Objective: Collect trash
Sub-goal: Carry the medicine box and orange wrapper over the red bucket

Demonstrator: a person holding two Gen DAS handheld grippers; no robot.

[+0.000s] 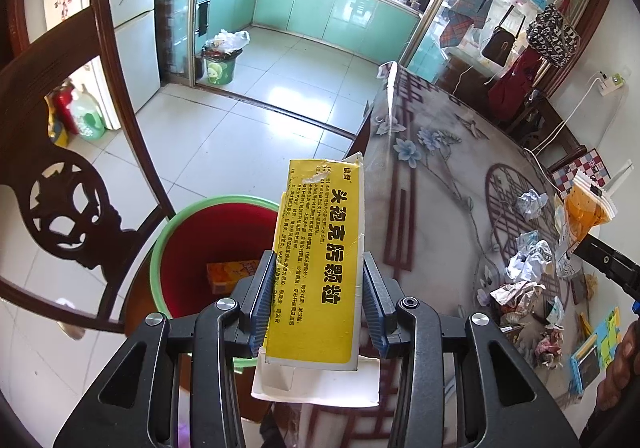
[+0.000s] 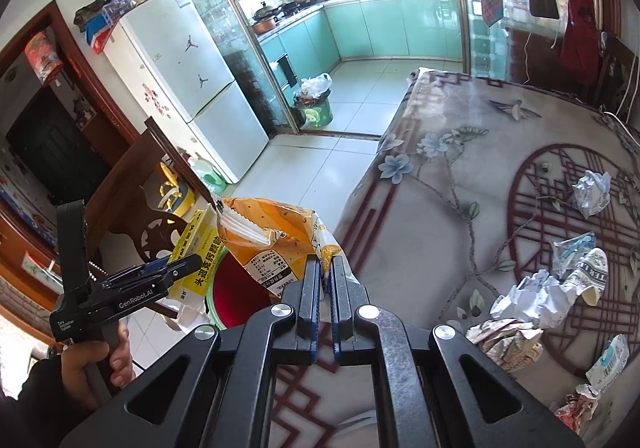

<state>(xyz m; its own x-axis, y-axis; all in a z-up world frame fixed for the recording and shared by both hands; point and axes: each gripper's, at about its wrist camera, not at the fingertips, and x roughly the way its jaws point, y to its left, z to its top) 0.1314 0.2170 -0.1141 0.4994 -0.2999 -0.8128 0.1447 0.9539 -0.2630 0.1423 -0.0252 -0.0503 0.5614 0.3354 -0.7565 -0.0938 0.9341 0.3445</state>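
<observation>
My left gripper (image 1: 319, 280) is shut on a yellow medicine box (image 1: 320, 260) with black Chinese print, held above the red bin with a green rim (image 1: 168, 232) beside the table. An orange packet (image 1: 228, 276) lies in the bin. My right gripper (image 2: 326, 268) is shut on an orange snack bag (image 2: 276, 240), held near the table's left edge over the bin (image 2: 236, 300). The yellow box (image 2: 196, 260) and the left gripper (image 2: 160, 272) show in the right wrist view. The snack bag (image 1: 588, 208) shows at the right of the left wrist view.
Crumpled paper (image 2: 532, 296), wrappers (image 2: 508, 340) and small packets (image 2: 608, 360) lie on the floral-clothed table (image 2: 440, 208). A dark wooden chair (image 1: 68, 200) stands left of the bin. A fridge (image 2: 180, 80) and a green kitchen bin (image 2: 316, 112) stand beyond.
</observation>
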